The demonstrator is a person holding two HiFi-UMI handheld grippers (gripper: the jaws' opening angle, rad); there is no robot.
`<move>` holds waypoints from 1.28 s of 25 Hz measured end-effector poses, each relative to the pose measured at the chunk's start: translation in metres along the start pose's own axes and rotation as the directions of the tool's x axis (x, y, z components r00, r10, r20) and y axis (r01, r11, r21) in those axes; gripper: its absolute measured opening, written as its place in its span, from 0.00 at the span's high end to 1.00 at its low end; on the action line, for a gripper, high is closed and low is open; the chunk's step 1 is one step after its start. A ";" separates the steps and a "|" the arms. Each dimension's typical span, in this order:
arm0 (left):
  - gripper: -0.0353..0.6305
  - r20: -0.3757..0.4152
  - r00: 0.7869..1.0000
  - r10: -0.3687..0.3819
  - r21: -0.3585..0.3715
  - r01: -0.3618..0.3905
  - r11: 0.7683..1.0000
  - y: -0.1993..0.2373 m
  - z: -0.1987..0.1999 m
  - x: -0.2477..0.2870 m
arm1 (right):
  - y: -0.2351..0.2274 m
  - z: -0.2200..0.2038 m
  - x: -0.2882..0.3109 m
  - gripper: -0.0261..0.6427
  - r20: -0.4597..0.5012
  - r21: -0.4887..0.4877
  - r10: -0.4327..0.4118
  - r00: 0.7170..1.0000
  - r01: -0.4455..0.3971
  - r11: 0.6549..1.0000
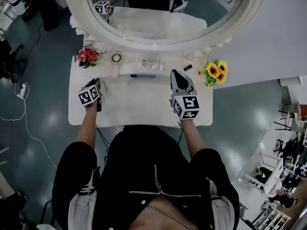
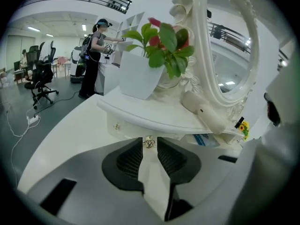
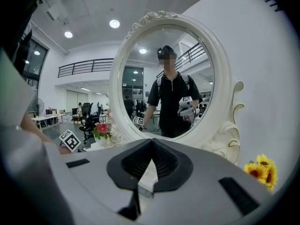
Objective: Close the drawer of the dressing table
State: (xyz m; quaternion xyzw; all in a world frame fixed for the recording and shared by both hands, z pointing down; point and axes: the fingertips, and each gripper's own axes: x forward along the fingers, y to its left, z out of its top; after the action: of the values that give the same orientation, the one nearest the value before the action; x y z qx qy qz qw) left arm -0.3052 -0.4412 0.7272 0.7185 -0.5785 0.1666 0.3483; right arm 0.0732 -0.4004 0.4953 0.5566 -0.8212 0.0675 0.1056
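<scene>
The white dressing table [image 1: 139, 110] stands under an oval mirror [image 1: 163, 13], with a low shelf [image 1: 144, 69] along its back. Beneath that shelf is a small white drawer front [image 2: 129, 129] with a gold knob [image 2: 149, 143]. My left gripper [image 2: 149, 142] points down at it, shut on the knob at the very tips. In the head view the left gripper [image 1: 96, 84] is over the table's left side. My right gripper [image 1: 175, 74] hovers over the table's right half, level and facing the mirror. Its jaws [image 3: 151, 142] meet at the tips, holding nothing.
Pink flowers in a white pot [image 1: 87, 56] sit on the shelf's left end, sunflowers [image 1: 215, 73] at the right. A white hand-held device [image 1: 115, 63] lies on the shelf. A blue box [image 1: 142, 75] shows under the shelf's middle. A cable [image 1: 24, 110] trails on the floor at left.
</scene>
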 end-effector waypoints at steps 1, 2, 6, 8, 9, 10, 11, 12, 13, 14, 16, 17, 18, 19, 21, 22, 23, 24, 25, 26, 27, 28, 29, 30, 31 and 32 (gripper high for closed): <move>0.79 0.010 1.000 0.003 0.010 -0.003 1.000 -0.002 0.002 -0.005 | 0.000 0.000 0.000 0.95 0.001 -0.002 0.004 1.000 -0.004 1.000; 0.80 0.022 1.000 0.002 0.023 -0.002 1.000 -0.006 0.006 -0.011 | 0.000 0.000 0.000 0.95 0.001 -0.004 0.008 1.000 -0.008 1.000; 0.87 0.102 0.994 -0.025 0.111 0.014 0.994 -0.031 0.032 -0.041 | 0.000 0.001 0.003 0.95 0.012 -0.005 0.023 1.000 -0.023 1.000; 0.89 0.136 0.990 -0.044 0.174 0.020 0.985 -0.047 0.047 -0.054 | 0.001 0.002 0.005 0.95 0.021 -0.007 0.031 0.999 -0.030 1.000; 0.89 0.148 0.988 -0.051 0.211 0.019 0.977 -0.055 0.053 -0.060 | 0.000 0.003 0.006 0.95 0.027 -0.007 0.033 0.999 -0.033 0.999; 0.89 0.159 0.986 -0.057 0.249 0.016 0.968 -0.063 0.060 -0.066 | -0.001 0.004 0.006 0.95 0.034 -0.005 0.033 0.999 -0.033 0.999; 0.90 0.173 0.983 -0.064 0.284 0.013 0.959 -0.071 0.067 -0.072 | -0.003 0.006 0.007 0.95 0.041 -0.001 0.031 0.999 -0.031 1.000; 0.90 0.190 0.979 -0.072 0.314 0.009 0.949 -0.080 0.074 -0.078 | -0.005 0.008 0.007 0.95 0.049 0.000 0.029 0.998 -0.029 1.000; 0.90 0.208 0.975 -0.081 0.340 0.005 0.940 -0.089 0.082 -0.085 | -0.007 0.010 0.007 0.95 0.055 -0.001 0.028 0.998 -0.028 1.000; 0.90 0.227 0.970 -0.091 0.362 0.003 0.932 -0.098 0.090 -0.091 | -0.009 0.012 0.007 0.95 0.060 -0.005 0.029 0.998 -0.028 1.000; 0.91 0.264 0.958 -0.113 0.400 -0.003 0.917 -0.117 0.106 -0.105 | -0.011 0.016 0.008 0.95 0.069 -0.011 0.031 0.997 -0.030 0.999; 0.91 0.281 0.952 -0.124 0.417 -0.005 0.909 -0.126 0.114 -0.111 | -0.012 0.018 0.008 0.95 0.074 -0.014 0.032 0.997 -0.031 0.999; 0.91 0.296 0.946 -0.135 0.434 -0.007 0.901 -0.136 0.121 -0.118 | -0.012 0.021 0.008 0.95 0.080 -0.016 0.033 0.996 -0.032 0.999; 0.91 0.310 0.939 -0.146 0.448 -0.009 0.894 -0.145 0.128 -0.124 | -0.012 0.022 0.008 0.95 0.084 -0.019 0.034 0.996 -0.033 0.999; 0.91 0.339 0.926 -0.169 0.471 -0.011 0.882 -0.162 0.141 -0.136 | -0.013 0.025 0.008 0.95 0.089 -0.024 0.036 0.995 -0.034 0.999; 0.91 0.352 0.918 -0.180 0.477 -0.011 0.879 -0.169 0.146 -0.140 | -0.013 0.026 0.008 0.95 0.091 -0.025 0.037 0.995 -0.035 0.999; 0.91 0.365 0.911 -0.190 0.479 -0.009 0.878 -0.175 0.151 -0.143 | -0.014 0.026 0.008 0.95 0.094 -0.026 0.038 0.995 -0.036 0.999; 0.91 0.377 0.905 -0.198 0.478 -0.006 0.879 -0.179 0.154 -0.145 | -0.015 0.027 0.008 0.95 0.096 -0.026 0.039 0.995 -0.037 0.999; 0.91 0.386 0.900 -0.205 0.478 -0.005 0.878 -0.183 0.156 -0.145 | -0.016 0.027 0.007 0.95 0.099 -0.026 0.039 0.994 -0.037 0.999; 0.91 0.391 0.896 -0.211 0.481 -0.004 0.877 -0.187 0.158 -0.145 | -0.017 0.028 0.006 0.95 0.102 -0.024 0.038 0.994 -0.035 0.999; 0.91 0.394 0.893 -0.216 0.486 -0.003 0.874 -0.190 0.159 -0.145 | -0.018 0.028 0.005 0.96 0.105 -0.021 0.036 0.994 -0.034 0.999; 0.91 0.395 0.892 -0.219 0.489 -0.002 0.872 -0.192 0.160 -0.146 | -0.019 0.028 0.005 0.96 0.108 -0.019 0.035 0.994 -0.033 0.999; 0.91 0.397 0.891 -0.221 0.489 -0.002 0.872 -0.195 0.160 -0.147 | -0.020 0.028 0.004 0.96 0.108 -0.018 0.035 0.993 -0.033 0.999; 0.91 0.399 0.890 -0.222 0.489 -0.002 0.872 -0.197 0.160 -0.148 | -0.020 0.027 0.003 0.96 0.108 -0.017 0.034 0.994 -0.033 0.999; 0.91 0.402 0.888 -0.223 0.488 -0.002 0.873 -0.198 0.161 -0.148 | -0.021 0.027 0.003 0.96 0.108 -0.018 0.034 0.994 -0.032 0.999; 0.91 0.404 0.887 -0.223 0.488 -0.002 0.873 -0.200 0.161 -0.149 | -0.021 0.027 0.002 0.96 0.107 -0.019 0.033 0.994 -0.031 0.999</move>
State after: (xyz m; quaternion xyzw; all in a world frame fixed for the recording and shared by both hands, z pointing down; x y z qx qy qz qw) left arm -0.1833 -0.4289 0.4569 0.8331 -0.5409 0.1124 0.0279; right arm 0.0897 -0.4163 0.4696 0.5452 -0.8352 0.0322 0.0651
